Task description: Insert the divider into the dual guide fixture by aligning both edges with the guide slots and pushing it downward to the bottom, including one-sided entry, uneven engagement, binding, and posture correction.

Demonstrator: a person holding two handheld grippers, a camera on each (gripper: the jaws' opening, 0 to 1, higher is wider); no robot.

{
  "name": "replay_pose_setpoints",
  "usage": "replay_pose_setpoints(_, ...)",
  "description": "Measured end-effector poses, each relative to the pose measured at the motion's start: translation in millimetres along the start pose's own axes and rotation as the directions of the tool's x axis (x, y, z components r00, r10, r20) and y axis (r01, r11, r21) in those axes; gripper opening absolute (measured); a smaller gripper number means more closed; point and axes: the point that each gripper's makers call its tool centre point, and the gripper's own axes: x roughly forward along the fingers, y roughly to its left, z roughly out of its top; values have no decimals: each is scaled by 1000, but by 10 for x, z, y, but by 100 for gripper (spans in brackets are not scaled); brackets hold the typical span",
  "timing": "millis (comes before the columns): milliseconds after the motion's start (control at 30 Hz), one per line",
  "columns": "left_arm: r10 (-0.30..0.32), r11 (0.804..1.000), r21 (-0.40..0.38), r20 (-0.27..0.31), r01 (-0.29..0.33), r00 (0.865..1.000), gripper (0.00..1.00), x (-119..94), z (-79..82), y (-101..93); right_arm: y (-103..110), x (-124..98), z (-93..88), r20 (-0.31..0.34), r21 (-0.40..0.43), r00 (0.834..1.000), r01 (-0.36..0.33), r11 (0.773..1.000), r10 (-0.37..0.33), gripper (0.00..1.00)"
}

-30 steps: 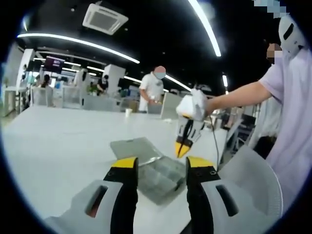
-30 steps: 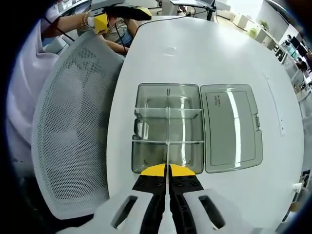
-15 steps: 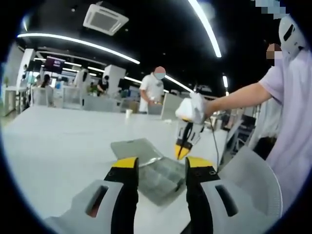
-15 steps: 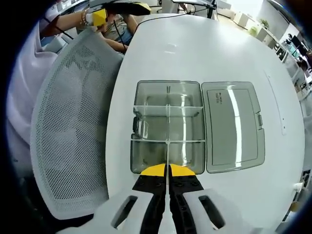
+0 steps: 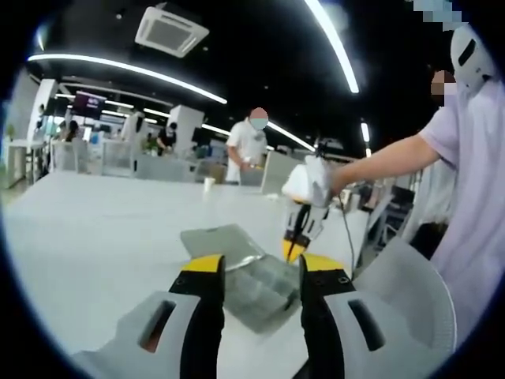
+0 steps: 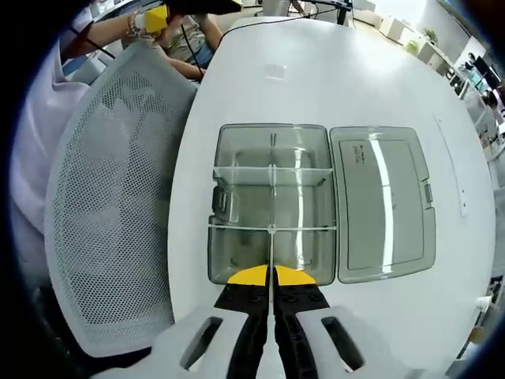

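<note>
Above the clear box (image 6: 272,201) on the table (image 6: 316,71), your right hand-held gripper (image 6: 272,275) pinches the thin divider (image 6: 271,257) edge-on; its lower end is hard to make out. Your left hand-held gripper (image 5: 254,267) hangs parted before that box, its floor hidden.

The clear, glossy plastic compartment box (image 6: 272,201) and its open, smoke-tinted plastic lid (image 6: 384,207) throw back bright streaks of the ceiling lights, and the thin transparent plastic divider (image 6: 271,257) looks just as smooth and shiny. They lie on the smooth white desk (image 6: 316,79), whose surface has a faint satin sheen, beside a pale grey office chair back of perforated mesh fabric (image 6: 110,197) that looks matt and rough. The right gripper (image 6: 271,276) and the left gripper (image 5: 255,264) have matt light-grey plastic bodies, with black jaws capped by smooth yellow plastic tips.
</note>
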Motion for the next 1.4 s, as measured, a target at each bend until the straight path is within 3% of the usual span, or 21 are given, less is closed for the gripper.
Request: replay_pose_setpoints(1400,8,1000,-5,7,-8,1000,35,-9,30,33,-4,161,-36,-14,-3,1000,-4,1000,4,0)
